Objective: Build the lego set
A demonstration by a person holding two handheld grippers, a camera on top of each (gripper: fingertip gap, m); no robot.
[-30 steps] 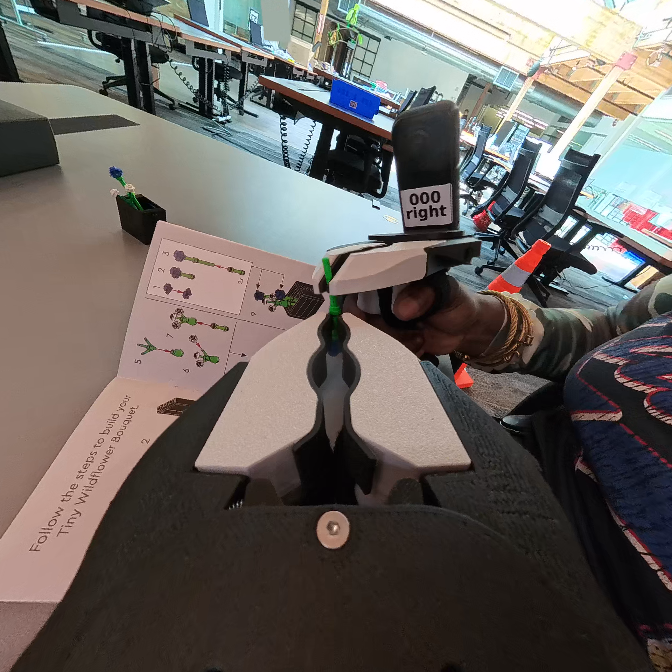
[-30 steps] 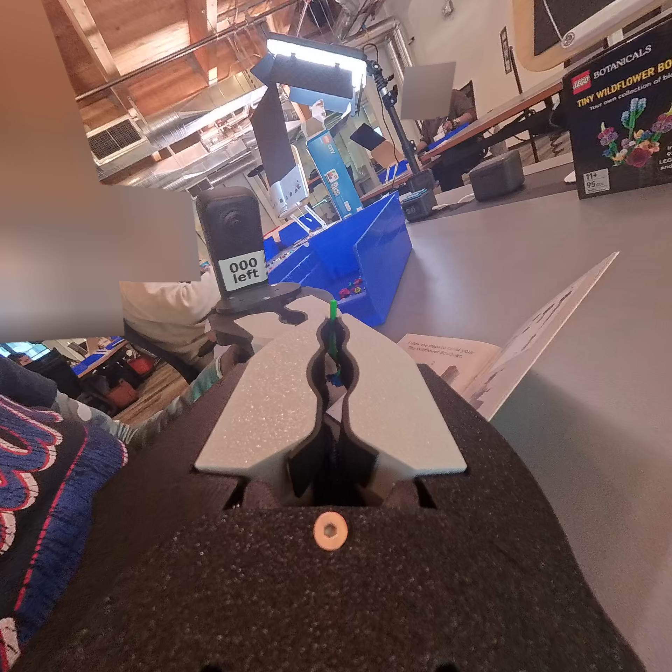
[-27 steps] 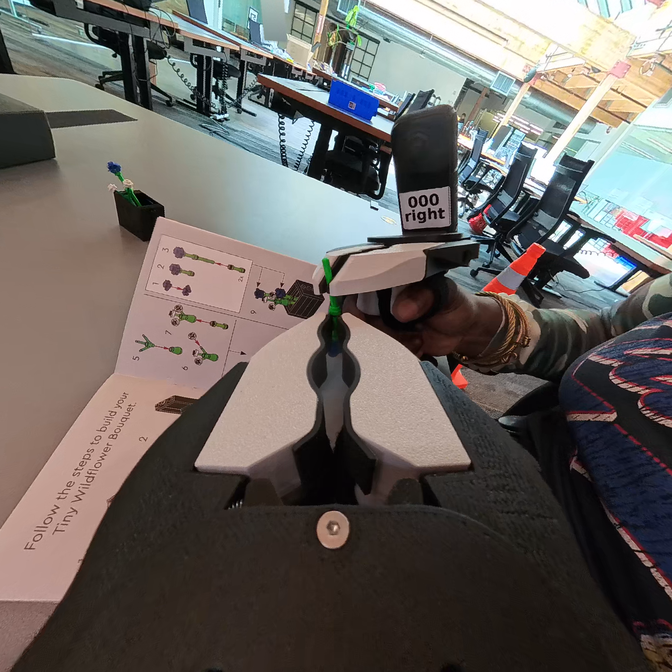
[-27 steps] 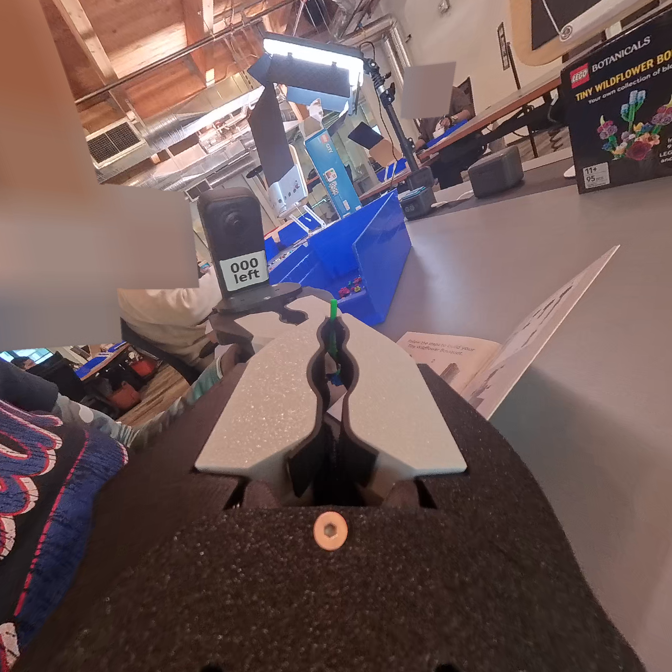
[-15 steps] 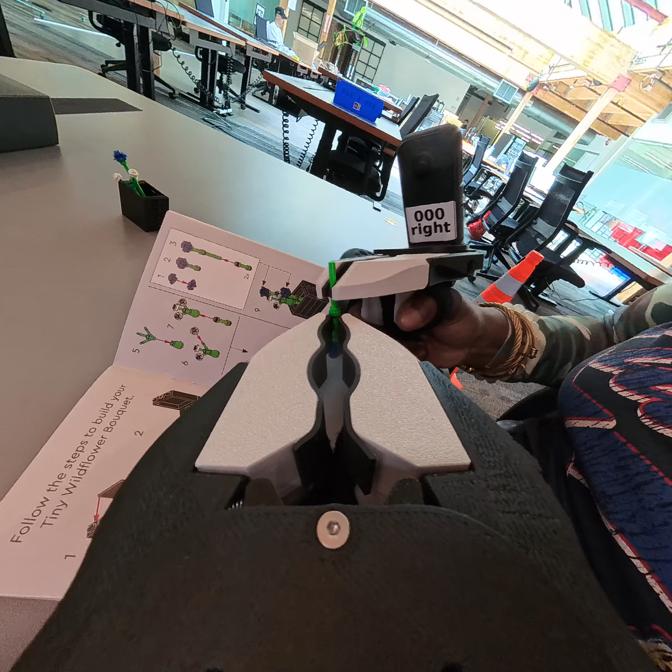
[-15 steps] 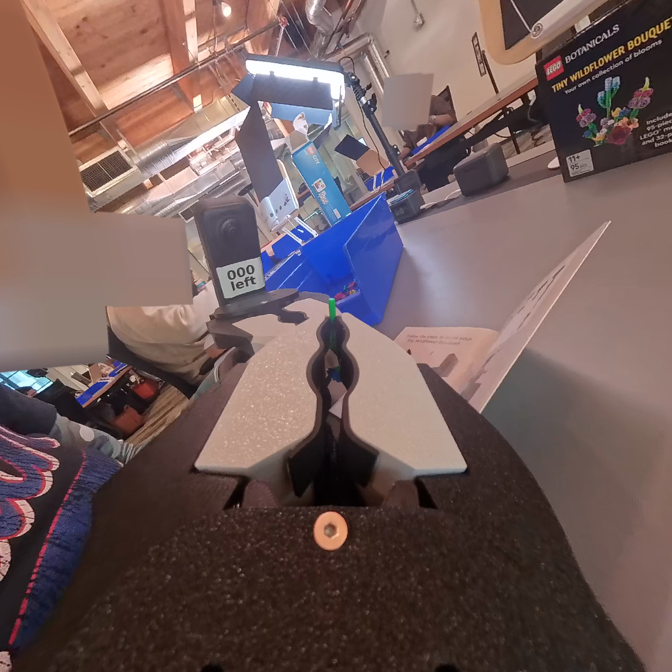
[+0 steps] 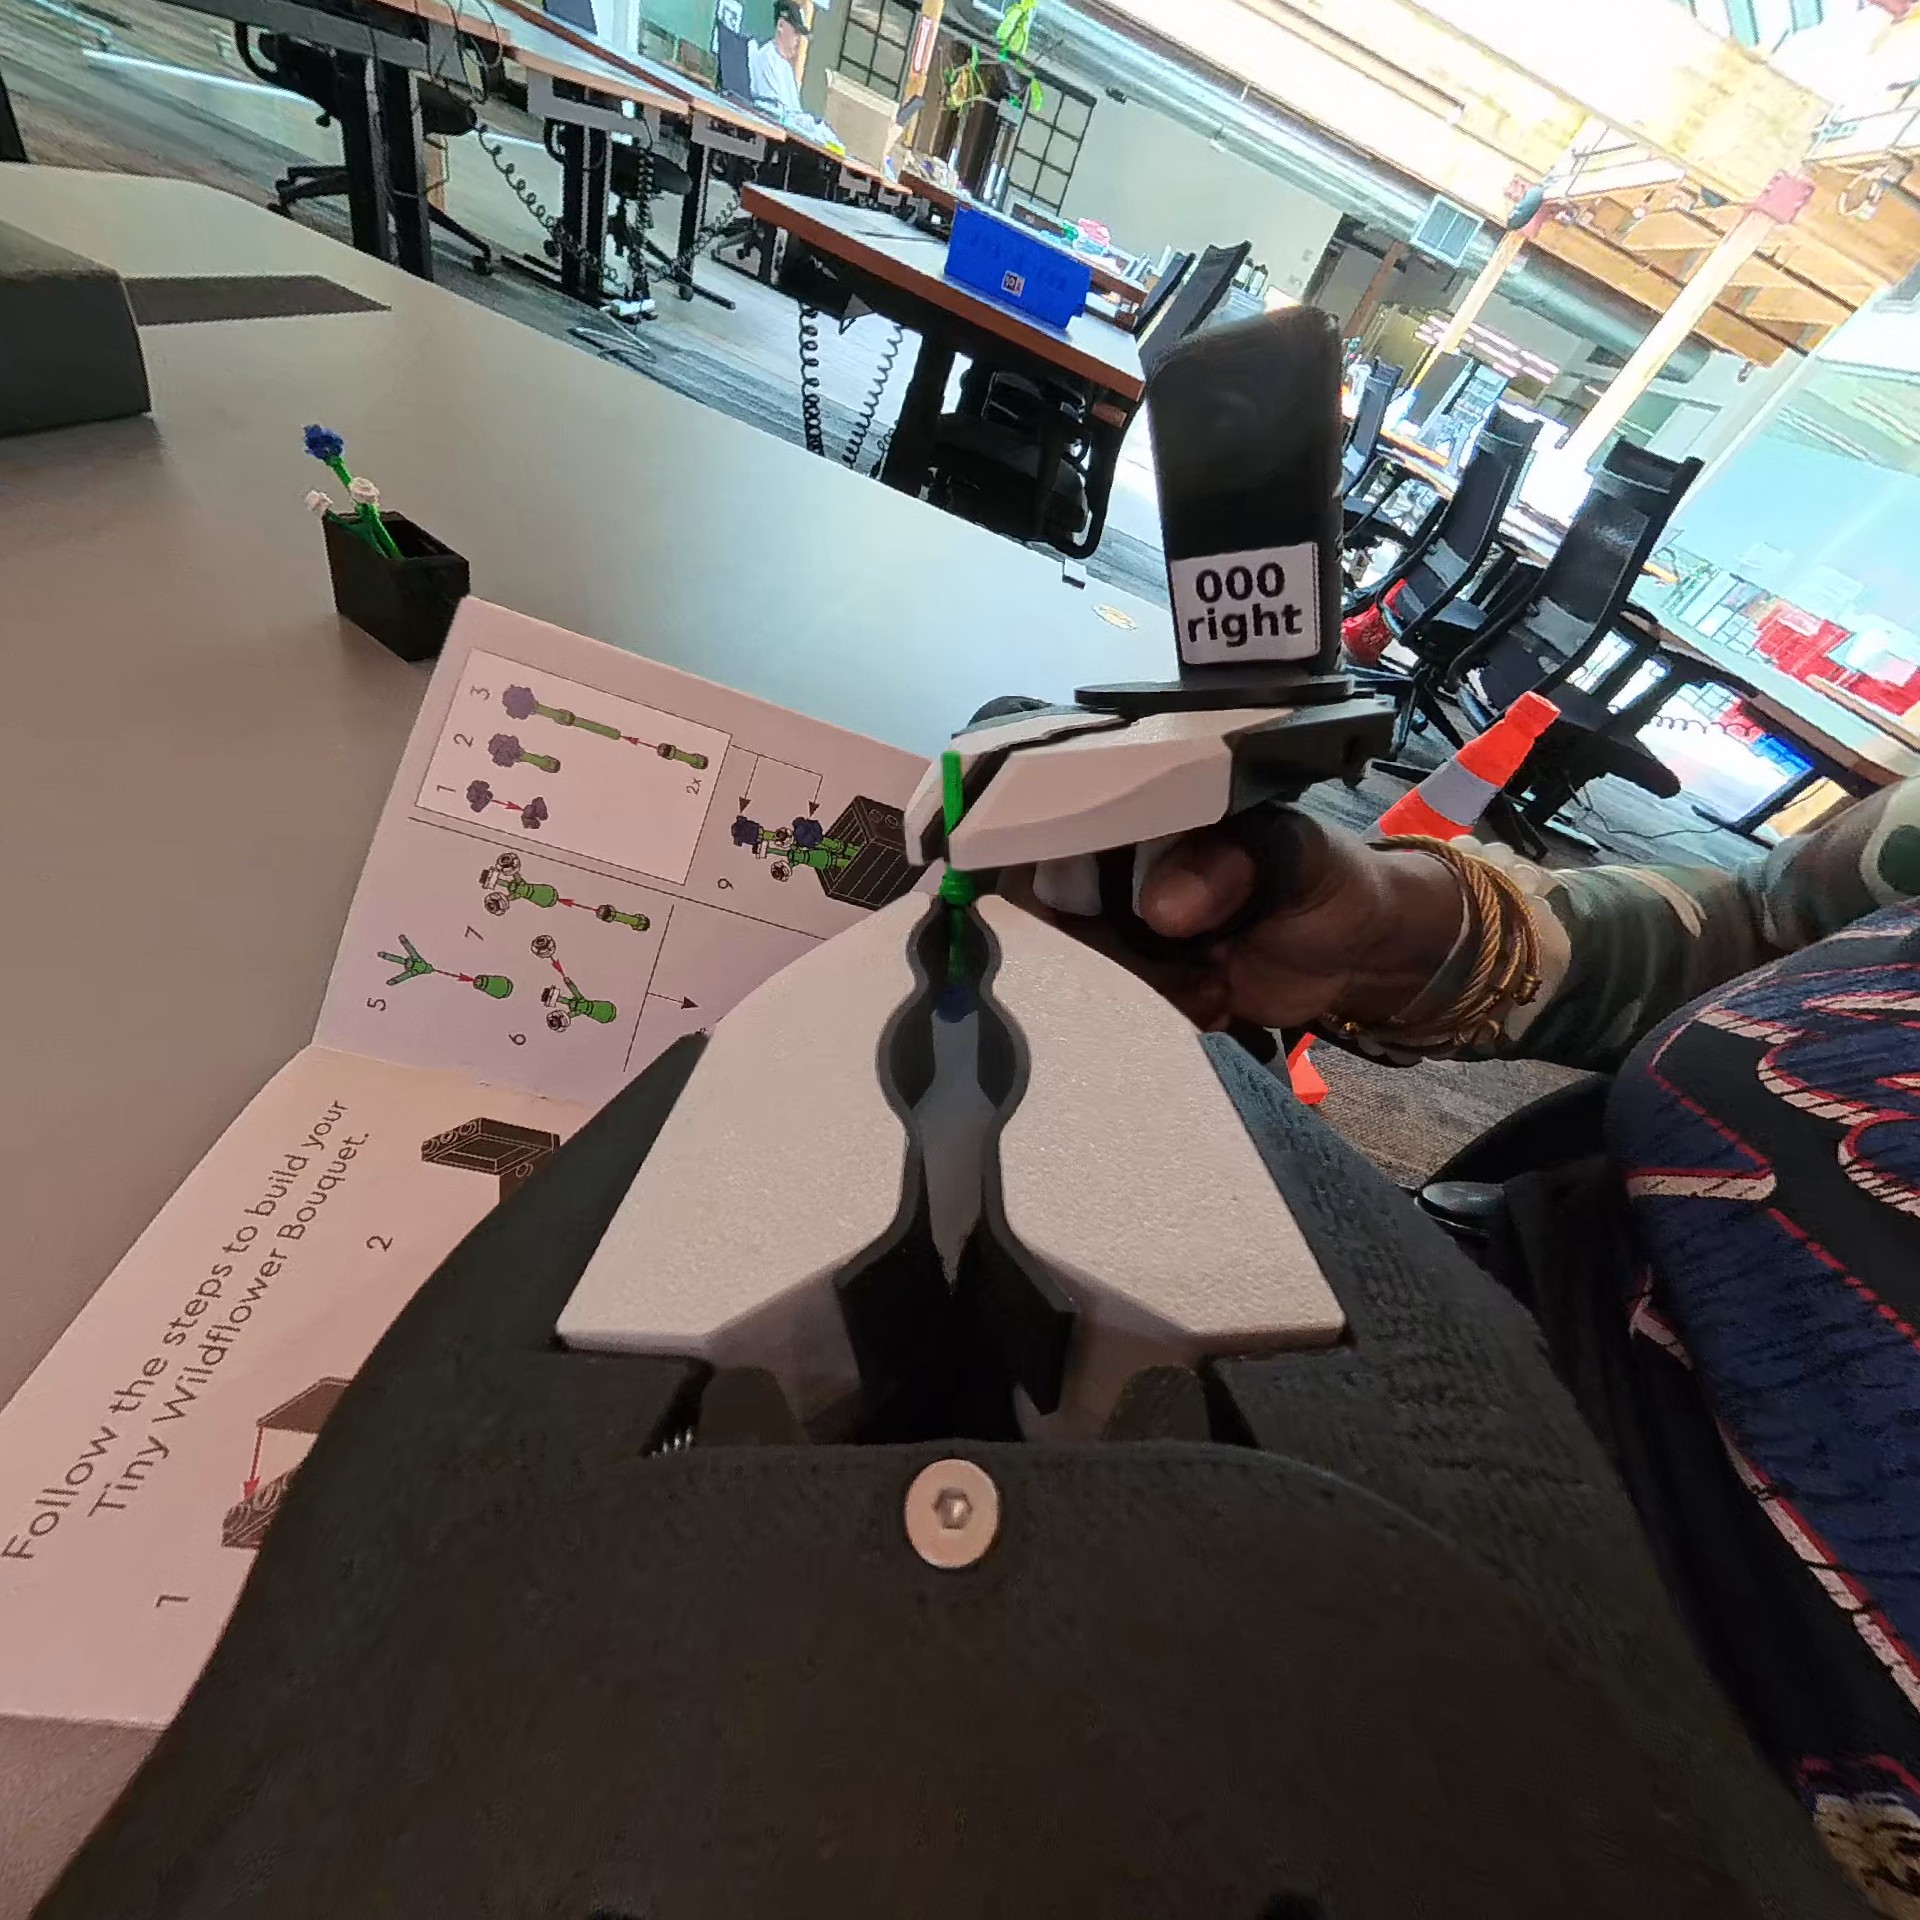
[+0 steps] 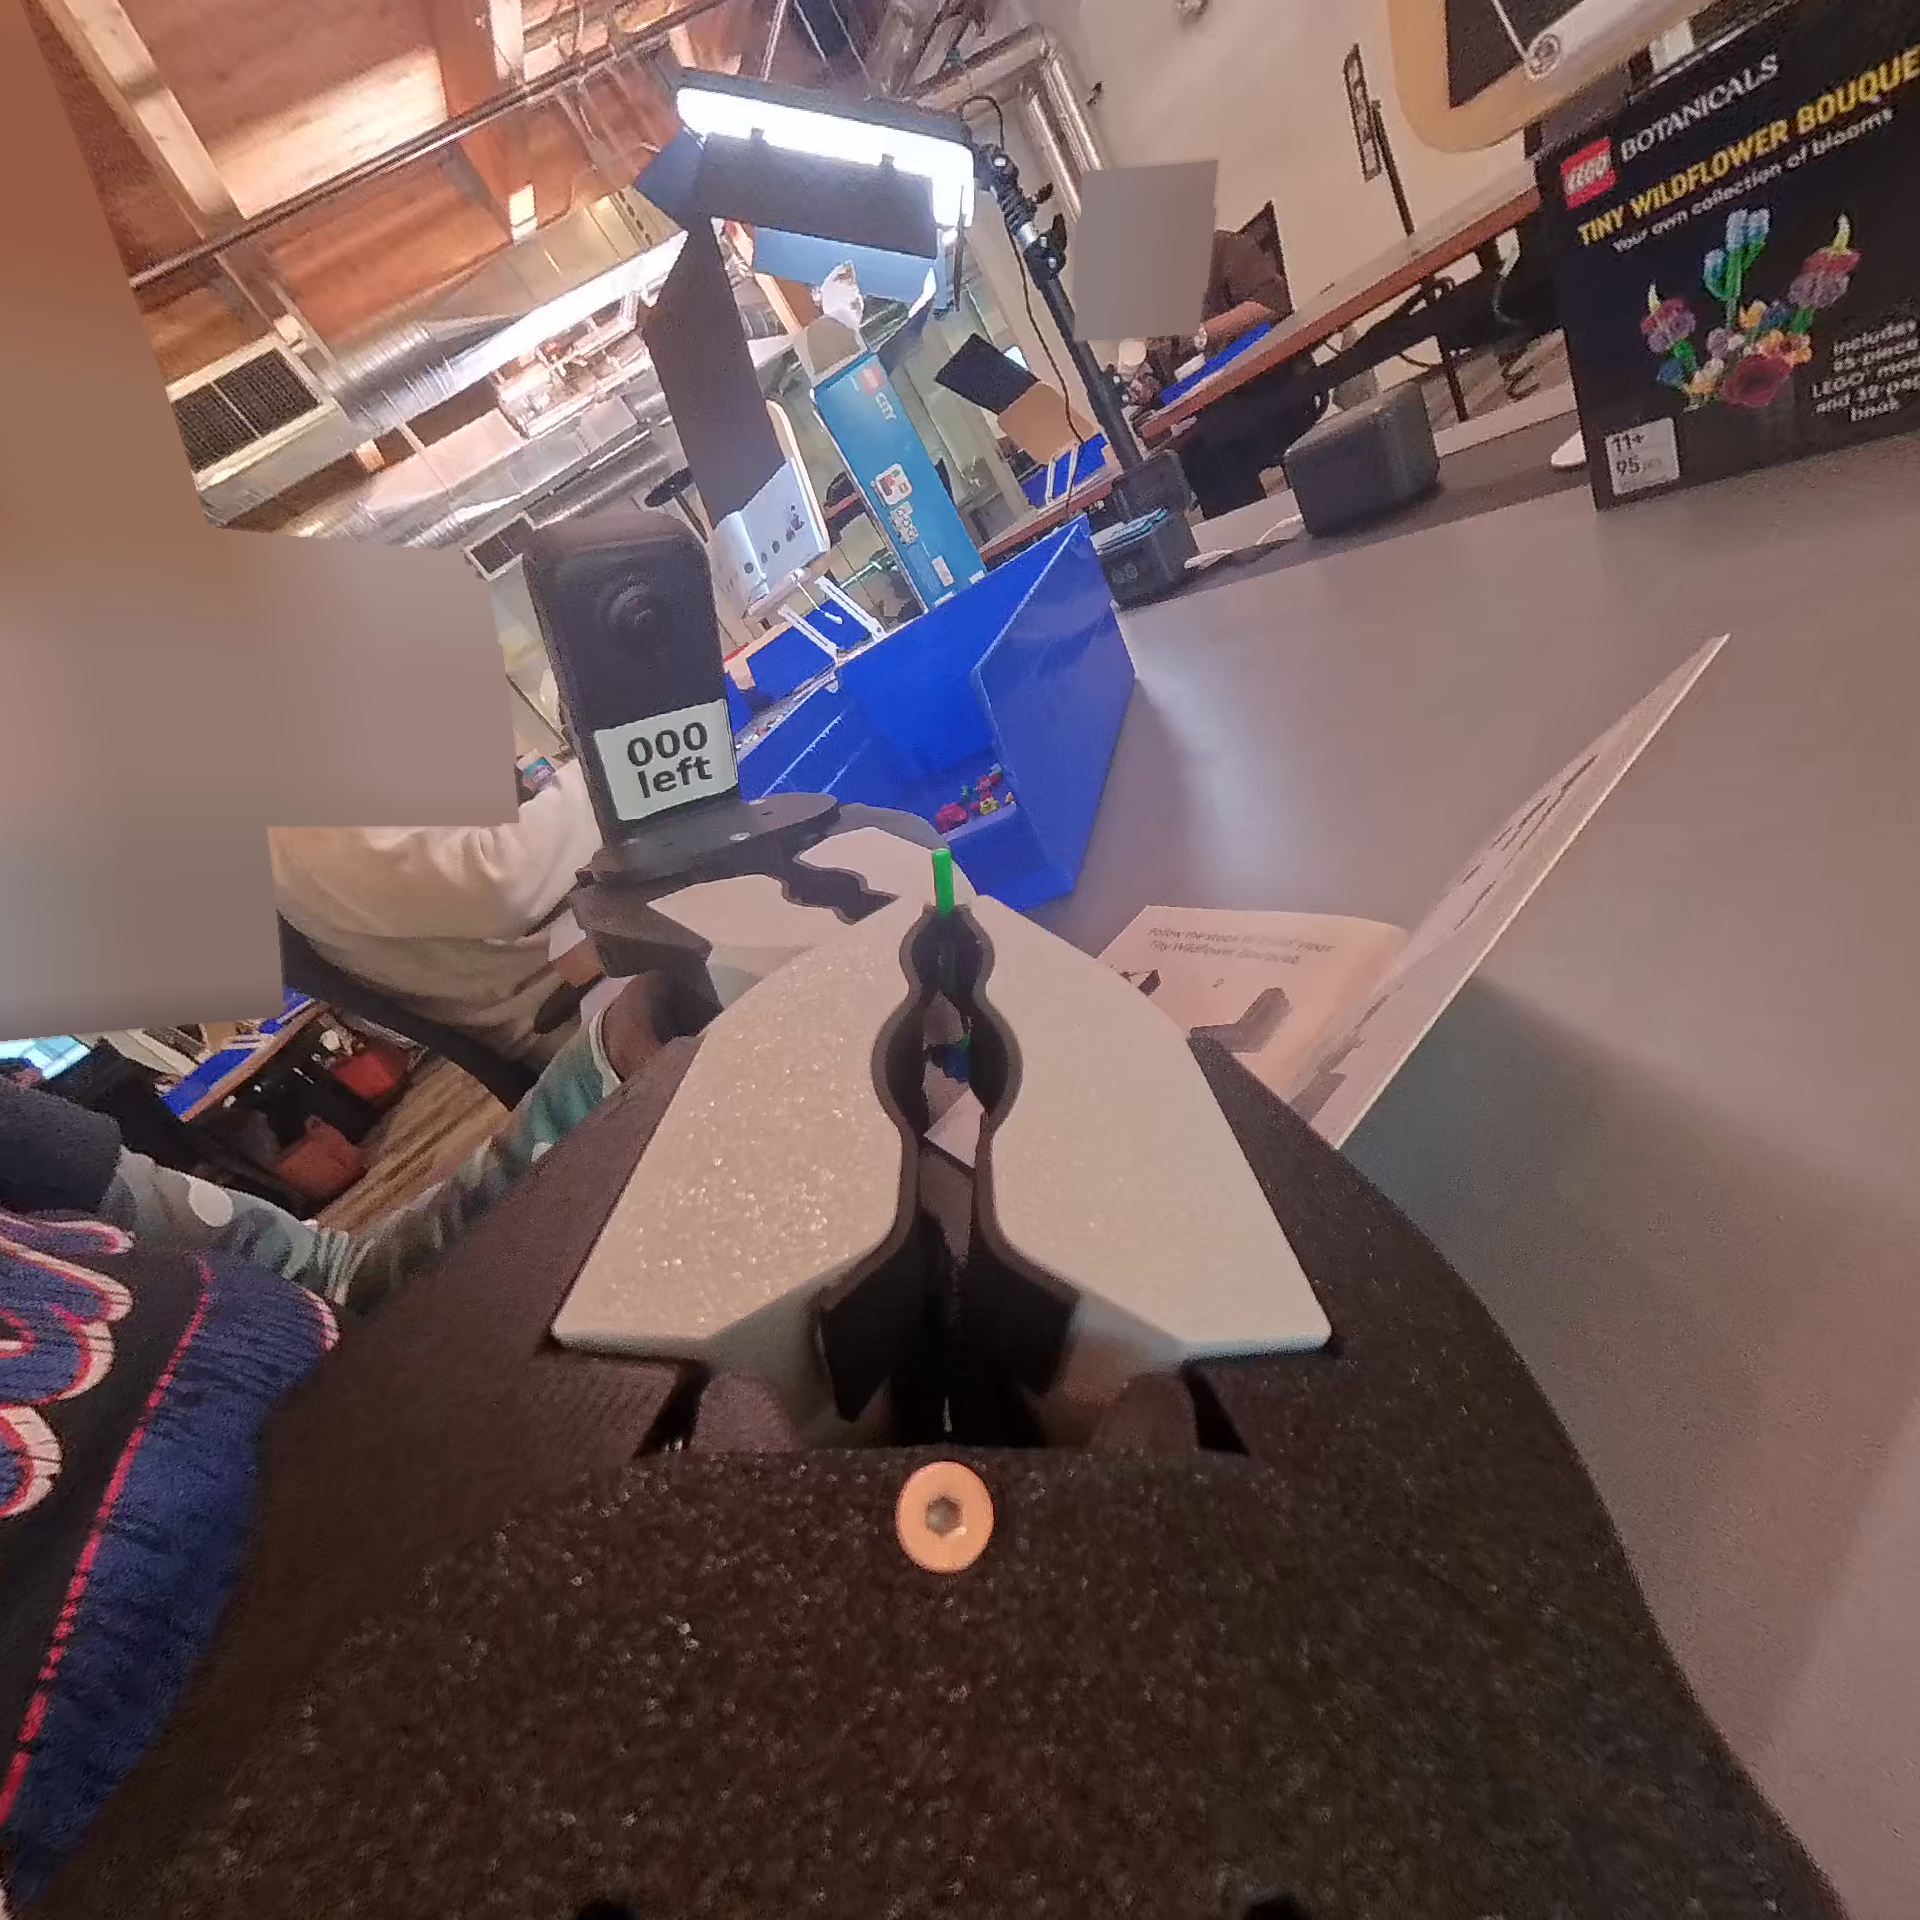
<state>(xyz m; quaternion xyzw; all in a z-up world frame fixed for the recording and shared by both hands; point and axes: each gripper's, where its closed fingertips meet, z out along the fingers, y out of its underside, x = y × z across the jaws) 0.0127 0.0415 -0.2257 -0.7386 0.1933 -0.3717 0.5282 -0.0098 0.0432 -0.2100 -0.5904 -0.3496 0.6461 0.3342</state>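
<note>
**Seat the stem squarely before you let go**

Your left tool (image 7: 951,914) is clenched on the lower part of a thin green stem (image 7: 952,821), with a small blue piece (image 7: 954,1000) showing in the slot just behind its tips. Your right tool (image 7: 940,821) comes in from the right and is clenched on the upper part of that same stem, so the two sets of tips almost touch. In the right wrist view the stem's green end (image 8: 941,881) pokes out just beyond the right tool's (image 8: 943,920) tips. Both tools hang above the open instruction booklet (image 7: 582,831) on the tabletop (image 7: 623,540).

This looks like a stem joint being pressed together. To do it well:

- Keep both tools in line with the stem and push straight along it; a sideways load would likely bend so thin a part.
- Hold both grips firm until you feel the joint seat.
- Loosen one tool only, and keep the other tight, so that nothing drops onto the booklet.

The black planter (image 7: 393,597) with flowers (image 7: 343,483) already in it stands well ahead and left of the left tool, probably the finished stem's destination.
</note>
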